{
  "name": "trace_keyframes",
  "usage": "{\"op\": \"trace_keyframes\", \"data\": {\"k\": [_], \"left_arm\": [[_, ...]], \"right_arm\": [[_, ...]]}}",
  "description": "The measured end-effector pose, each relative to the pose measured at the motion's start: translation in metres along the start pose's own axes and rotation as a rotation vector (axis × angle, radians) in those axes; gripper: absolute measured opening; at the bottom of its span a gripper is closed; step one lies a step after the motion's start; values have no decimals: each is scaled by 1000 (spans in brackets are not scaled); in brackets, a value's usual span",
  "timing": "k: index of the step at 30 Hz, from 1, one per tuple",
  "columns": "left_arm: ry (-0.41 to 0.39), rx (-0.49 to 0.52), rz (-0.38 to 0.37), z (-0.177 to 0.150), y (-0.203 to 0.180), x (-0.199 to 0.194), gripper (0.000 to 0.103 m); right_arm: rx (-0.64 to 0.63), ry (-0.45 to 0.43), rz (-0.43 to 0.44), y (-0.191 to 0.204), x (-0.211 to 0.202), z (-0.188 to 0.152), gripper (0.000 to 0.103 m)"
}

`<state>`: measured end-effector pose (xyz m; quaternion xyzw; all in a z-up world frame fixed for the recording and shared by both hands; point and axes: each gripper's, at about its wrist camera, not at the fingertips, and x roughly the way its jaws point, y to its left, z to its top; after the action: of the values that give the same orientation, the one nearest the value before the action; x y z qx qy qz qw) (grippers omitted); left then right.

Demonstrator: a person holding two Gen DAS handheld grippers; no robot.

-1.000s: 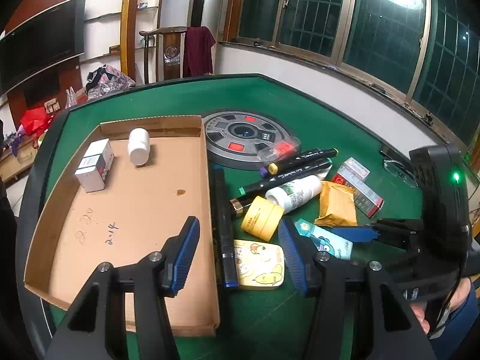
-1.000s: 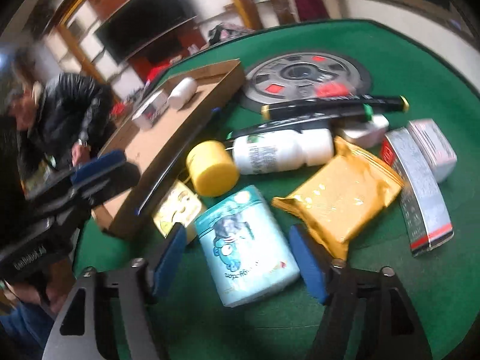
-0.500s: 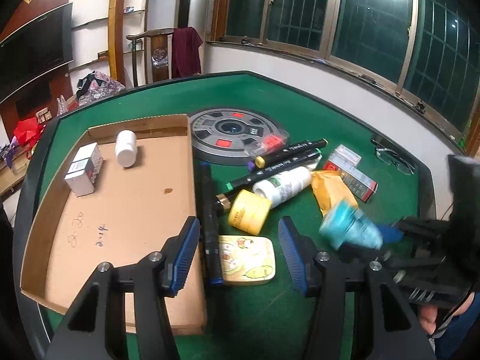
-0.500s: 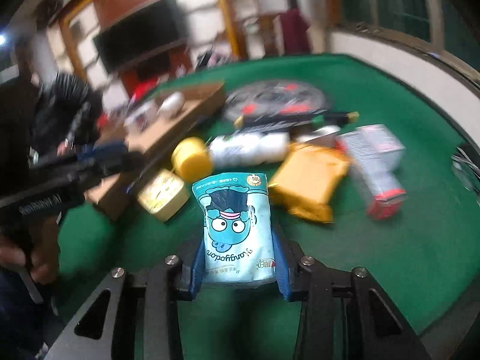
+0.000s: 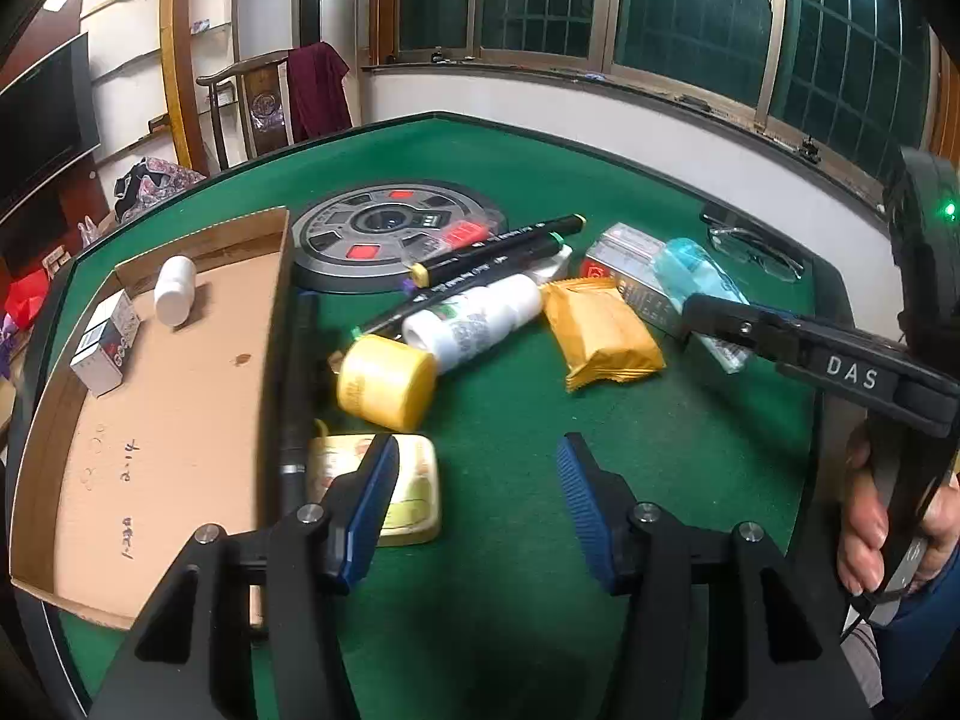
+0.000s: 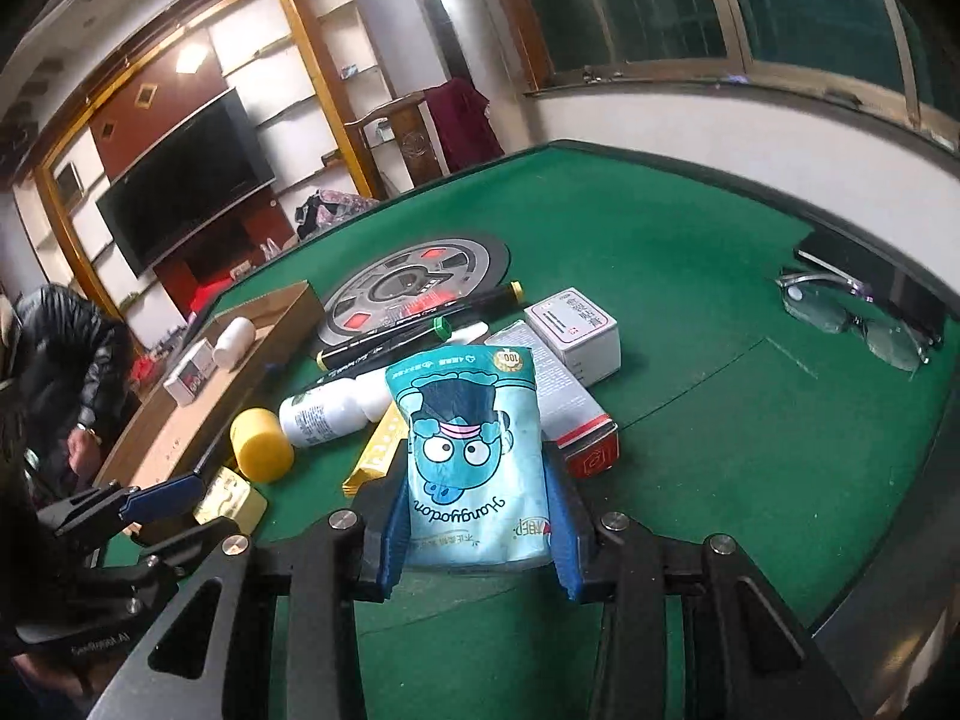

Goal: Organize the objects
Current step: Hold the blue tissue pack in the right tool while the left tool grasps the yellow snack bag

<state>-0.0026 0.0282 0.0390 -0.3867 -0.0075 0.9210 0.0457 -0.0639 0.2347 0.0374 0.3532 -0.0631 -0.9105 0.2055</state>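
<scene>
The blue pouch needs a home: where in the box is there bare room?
The cardboard box floor is bare from the white bottle and small carton at its far end down to the near edge. Crowded: the pile right of it, around the yellow cap.

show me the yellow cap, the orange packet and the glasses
yellow cap (image 5: pixel 386 383), left wrist view, on its side wall
orange packet (image 5: pixel 603 333), left wrist view, on its top face
glasses (image 6: pixel 855 319), right wrist view, on the bridge

A home living room at night

A green-felt mahjong desk (image 6: pixel 690 252) stands by dark barred windows (image 5: pixel 690 12); a wall-mounted black television (image 6: pixel 186 180), white wall shelves (image 6: pixel 282 84) and a carved wooden chair (image 5: pixel 258 102) fill the upper left.
</scene>
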Motion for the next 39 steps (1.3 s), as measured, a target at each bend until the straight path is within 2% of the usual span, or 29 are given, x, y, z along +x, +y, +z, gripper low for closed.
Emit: {"op": "trace_keyframes", "data": {"k": [3,5,6,10,14,18,22,24,28,33,39], "left_arm": [[17,-13,-31,1,-7,1,57],[23,-26,-25,4,-11,2,64],[25,-32,-16,5,-12,3,64],[55,-96,-20,19,-11,8,64],[58,-146,26,31,-17,4,64],[11,-152,73,30,-29,-20,65],[-47,-137,119,30,-40,-43,74],[-64,-145,134,34,-44,-46,76],[-23,-188,137,42,-46,-30,76],[33,-189,165,45,-49,-2,76],[105,-127,158,49,-53,25,76]], "right_arm": [[73,-8,30,-17,-6,-1,43],[143,-17,45,-30,-9,-1,43],[175,-25,46,-36,-11,-1,43],[206,-40,33,-41,-15,0,43],[215,-40,50,-44,-14,3,43],[182,-58,38,-44,-12,12,43],[159,-106,16,-50,-13,20,43],[180,-109,34,-56,-13,22,43],[214,-116,69,-65,-14,24,43],[208,-153,112,-66,-23,21,43],[216,-155,163,-68,-23,20,43]]}}
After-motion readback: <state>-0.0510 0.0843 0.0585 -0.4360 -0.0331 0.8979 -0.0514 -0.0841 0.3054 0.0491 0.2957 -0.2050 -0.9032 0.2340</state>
